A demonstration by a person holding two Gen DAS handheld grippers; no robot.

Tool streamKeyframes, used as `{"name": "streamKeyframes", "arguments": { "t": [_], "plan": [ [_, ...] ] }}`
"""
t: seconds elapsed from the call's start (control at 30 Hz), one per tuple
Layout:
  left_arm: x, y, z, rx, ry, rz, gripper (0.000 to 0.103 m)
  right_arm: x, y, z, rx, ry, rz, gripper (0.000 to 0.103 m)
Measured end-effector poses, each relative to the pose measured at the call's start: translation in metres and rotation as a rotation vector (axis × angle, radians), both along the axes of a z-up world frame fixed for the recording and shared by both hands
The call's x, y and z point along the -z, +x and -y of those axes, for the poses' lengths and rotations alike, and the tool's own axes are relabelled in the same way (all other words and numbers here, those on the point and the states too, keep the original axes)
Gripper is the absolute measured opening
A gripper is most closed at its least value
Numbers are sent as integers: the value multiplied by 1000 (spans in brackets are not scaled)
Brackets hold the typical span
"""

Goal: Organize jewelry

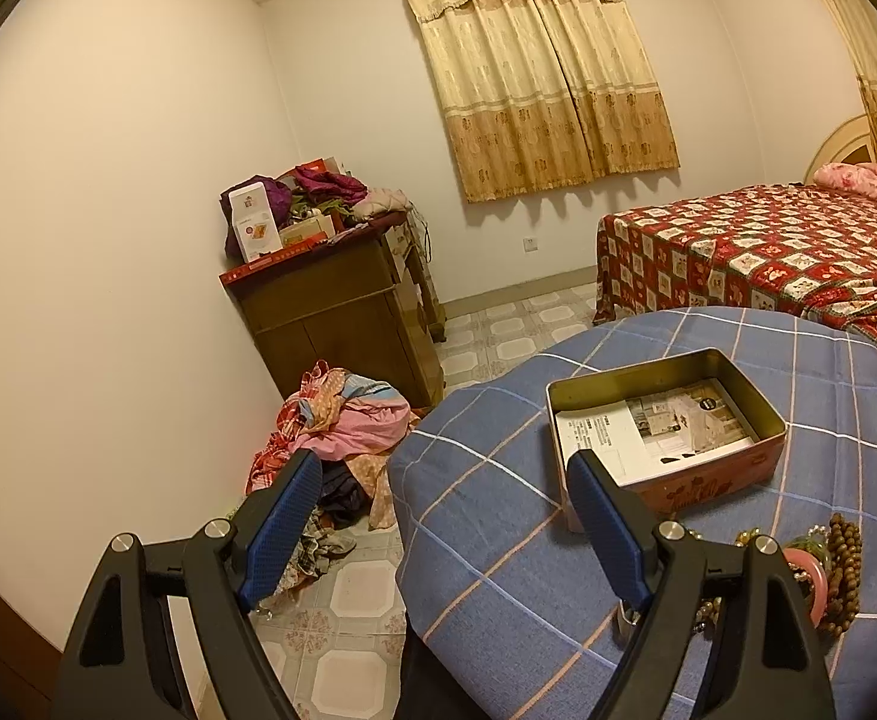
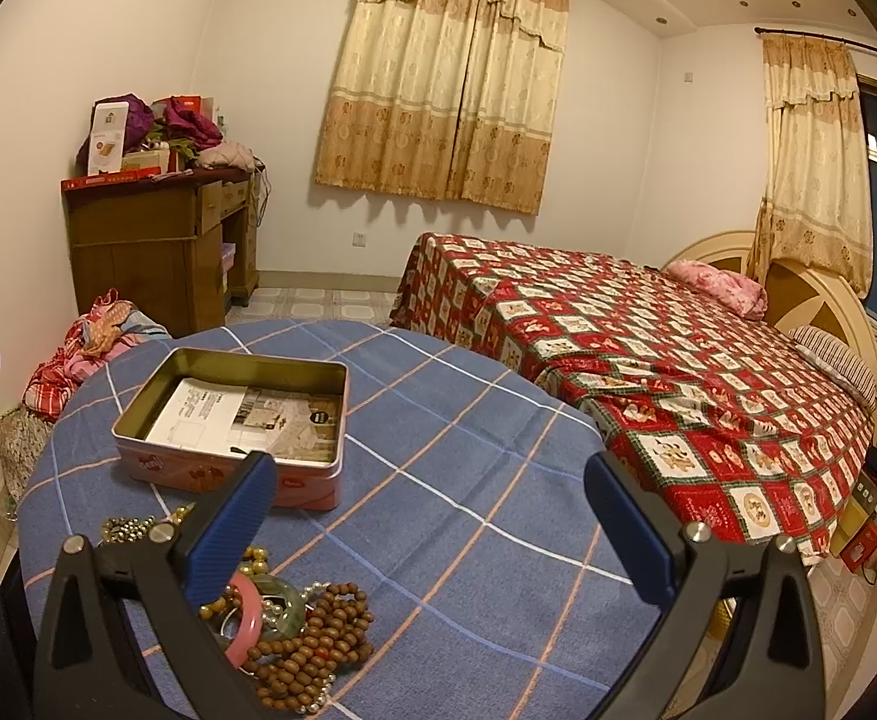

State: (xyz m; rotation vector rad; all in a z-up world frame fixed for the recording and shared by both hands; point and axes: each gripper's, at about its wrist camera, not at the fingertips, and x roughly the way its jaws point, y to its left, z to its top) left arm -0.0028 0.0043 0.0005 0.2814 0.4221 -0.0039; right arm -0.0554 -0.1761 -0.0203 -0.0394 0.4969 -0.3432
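Note:
An open pink tin box (image 1: 702, 483) (image 2: 156, 456) lined with printed paper stands on a round table with a blue checked cloth (image 1: 498, 540) (image 2: 450, 480). A heap of jewelry lies at the table's near edge: brown wooden beads (image 2: 312, 642) (image 1: 845, 564), a pink bangle (image 2: 246, 624) (image 1: 816, 582), a green bangle (image 2: 282, 600) and gold beads (image 2: 123, 528). My left gripper (image 1: 444, 474) hangs open over the table's left edge, left of the tin. My right gripper (image 2: 429, 474) is open above the cloth, its left finger over the heap. Both hold nothing.
A bed with a red patterned cover (image 2: 648, 360) (image 1: 768, 252) stands to the right of the table. A wooden cabinet (image 1: 342, 312) (image 2: 150, 240) piled with clothes and boxes is against the far wall. A clothes heap (image 1: 330, 438) lies on the tiled floor.

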Motion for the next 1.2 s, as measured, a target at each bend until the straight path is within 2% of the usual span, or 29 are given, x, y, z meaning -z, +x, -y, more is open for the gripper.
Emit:
{"name": "streamKeyframes", "arguments": {
  "t": [0.23, 0.53, 0.8, 1.2],
  "plan": [
    [15, 9, 5, 14, 1, -39, 84, 17, 4, 0, 1, 0, -28, 103],
    [49, 25, 12, 32, 1, -127, 84, 43, 16, 0, 5, 15, -110, 103],
    [73, 26, 29, 84, 3, -181, 84, 64, 17, -3, -16, 13, -173, 103],
    [97, 24, 56, 188, 7, -258, 84, 77, 13, 4, -30, 72, -178, 98]
  ]
}}
